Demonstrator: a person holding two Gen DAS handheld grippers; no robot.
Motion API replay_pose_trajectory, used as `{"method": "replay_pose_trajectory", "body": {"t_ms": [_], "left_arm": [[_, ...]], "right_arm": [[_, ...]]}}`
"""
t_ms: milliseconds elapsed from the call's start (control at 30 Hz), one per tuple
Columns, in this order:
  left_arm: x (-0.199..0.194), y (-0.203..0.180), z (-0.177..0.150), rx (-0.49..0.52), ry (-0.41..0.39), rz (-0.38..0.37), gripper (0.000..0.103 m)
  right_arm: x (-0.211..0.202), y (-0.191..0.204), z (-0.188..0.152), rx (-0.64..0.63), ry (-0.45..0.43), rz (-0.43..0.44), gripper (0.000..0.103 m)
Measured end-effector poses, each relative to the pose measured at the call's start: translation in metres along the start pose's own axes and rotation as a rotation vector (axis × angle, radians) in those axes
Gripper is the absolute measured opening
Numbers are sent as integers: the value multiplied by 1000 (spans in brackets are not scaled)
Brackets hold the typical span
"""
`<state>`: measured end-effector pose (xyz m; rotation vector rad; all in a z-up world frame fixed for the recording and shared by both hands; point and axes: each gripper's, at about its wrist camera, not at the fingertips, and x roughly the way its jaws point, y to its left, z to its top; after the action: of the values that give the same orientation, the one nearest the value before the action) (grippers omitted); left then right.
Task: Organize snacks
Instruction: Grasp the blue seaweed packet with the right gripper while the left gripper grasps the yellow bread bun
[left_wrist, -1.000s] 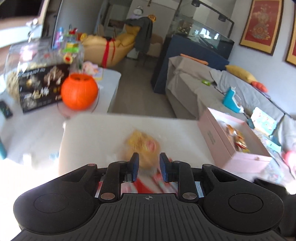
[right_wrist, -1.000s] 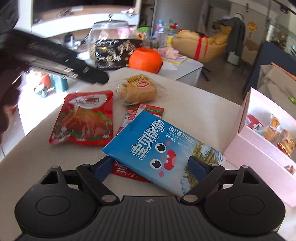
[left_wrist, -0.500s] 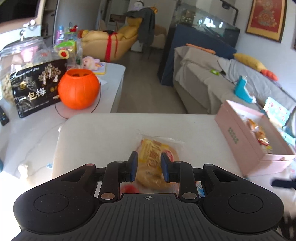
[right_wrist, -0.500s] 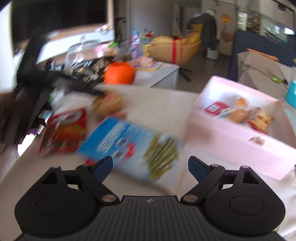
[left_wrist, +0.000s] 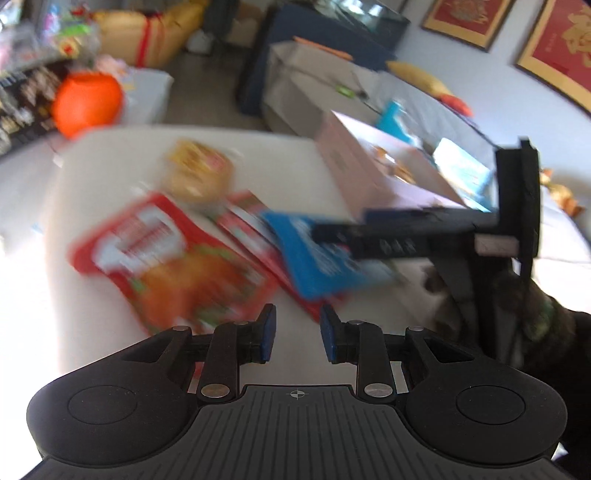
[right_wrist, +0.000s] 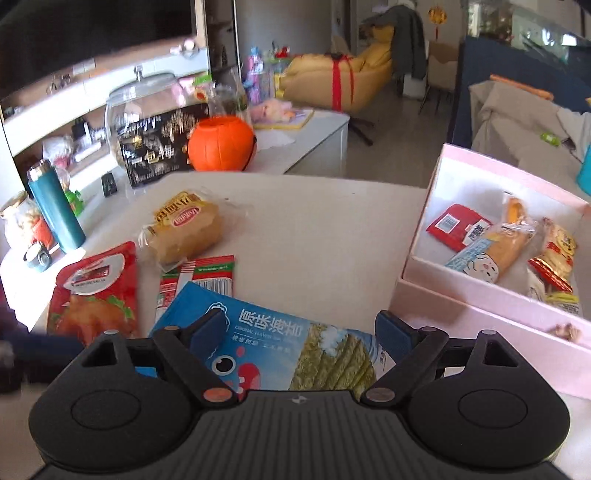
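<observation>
My right gripper (right_wrist: 299, 320) is shut on a blue seaweed pack (right_wrist: 280, 343), its wide-set fingers pressing the pack's two sides. In the left wrist view that blue pack (left_wrist: 325, 254) hangs tilted above the table under a black finger (left_wrist: 369, 240). My left gripper (left_wrist: 297, 317) hovers over bare table with its jaws close together and nothing between them. On the white table (right_wrist: 314, 229) lie a red chicken pack (right_wrist: 96, 291), a red-green packet (right_wrist: 199, 273) and a yellow cake pack (right_wrist: 184, 225). An open pink box (right_wrist: 461, 306) at the right holds several snacks.
Behind the table a side counter carries an orange pumpkin pail (right_wrist: 221, 144), a black box (right_wrist: 159, 147), a glass jar (right_wrist: 144, 96) and a teal bottle (right_wrist: 55, 210). A grey sofa (left_wrist: 303, 85) stands beyond the box. A hand in a patterned sleeve (left_wrist: 535, 306) holds the right gripper.
My left gripper has pulled back from over the yellow cake pack and swung right, so all the packs now show. The right gripper rolled and shifted, with the blue pack staying between its fingers.
</observation>
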<state>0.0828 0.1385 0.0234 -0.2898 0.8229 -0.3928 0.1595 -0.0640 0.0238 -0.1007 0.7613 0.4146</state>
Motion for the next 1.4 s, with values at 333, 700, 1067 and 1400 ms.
{"method": "replay_pose_trajectory", "body": {"t_ms": [333, 700, 1067, 1400], "left_arm": [[23, -7, 6, -14, -51, 68, 29], [9, -1, 5, -51, -55, 30, 28], [29, -5, 15, -38, -61, 40, 28], [47, -11, 48, -6, -94, 59, 29]], "right_arm": [[-41, -13, -31, 30, 88, 131, 89], [-25, 5, 12, 13, 11, 78, 42], [-19, -35, -13, 182, 87, 102, 41], [-59, -12, -40, 63, 48, 202, 89]]}}
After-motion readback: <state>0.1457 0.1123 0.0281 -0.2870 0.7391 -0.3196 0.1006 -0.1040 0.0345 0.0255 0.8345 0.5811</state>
